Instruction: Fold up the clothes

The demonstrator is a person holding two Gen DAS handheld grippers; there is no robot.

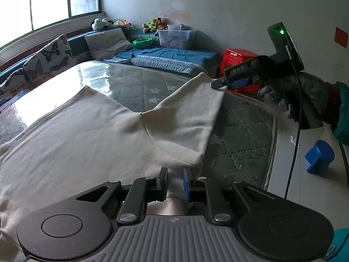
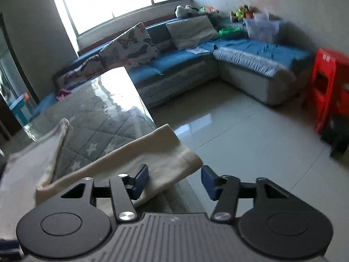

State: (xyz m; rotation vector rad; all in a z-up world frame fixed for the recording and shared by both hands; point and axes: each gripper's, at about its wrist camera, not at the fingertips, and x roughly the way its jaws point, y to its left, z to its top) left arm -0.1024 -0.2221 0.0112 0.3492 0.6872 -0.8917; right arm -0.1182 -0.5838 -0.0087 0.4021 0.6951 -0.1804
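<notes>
A cream garment (image 1: 91, 135) lies spread on the quilted grey table cover (image 1: 237, 139). Its right sleeve (image 1: 192, 111) stretches toward the far right corner. My left gripper (image 1: 175, 182) is low over the garment's near edge, its jaws a small gap apart with cloth between them. My right gripper (image 1: 220, 85) shows in the left wrist view at the sleeve's cuff. In the right wrist view the right gripper (image 2: 174, 181) is open, its jaws wide apart around the cuff end of the sleeve (image 2: 152, 163), which rests on the table edge.
A blue corner sofa (image 2: 250, 54) with cushions, stuffed toys and a clear storage box (image 1: 174, 37) lines the far walls. A red plastic stool (image 2: 327, 91) stands on the tiled floor at right. A blue stool (image 1: 319, 157) lies on the floor beside the table.
</notes>
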